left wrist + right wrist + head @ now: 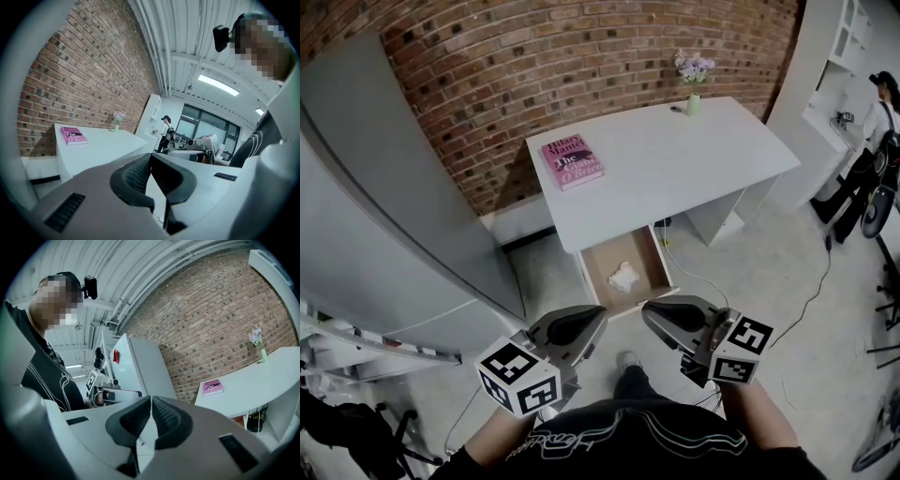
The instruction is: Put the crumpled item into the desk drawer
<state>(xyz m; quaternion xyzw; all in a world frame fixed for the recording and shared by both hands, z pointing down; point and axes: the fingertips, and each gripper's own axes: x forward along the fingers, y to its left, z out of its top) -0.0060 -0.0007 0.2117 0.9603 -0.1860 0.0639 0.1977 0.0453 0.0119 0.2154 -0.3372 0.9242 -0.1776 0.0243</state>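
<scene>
A crumpled white item lies inside the open wooden drawer under the white desk. Both grippers hang low in front of my body, well short of the drawer, with their tips turned toward each other. My left gripper is shut with nothing between its pads. My right gripper is likewise shut and empty, its pads pressed together. The left gripper view shows the desk from the side; the drawer is hidden there.
A pink book and a small vase of flowers sit on the desk. A tall grey cabinet stands at the left against the brick wall. A cable trails over the floor. A person stands at far right.
</scene>
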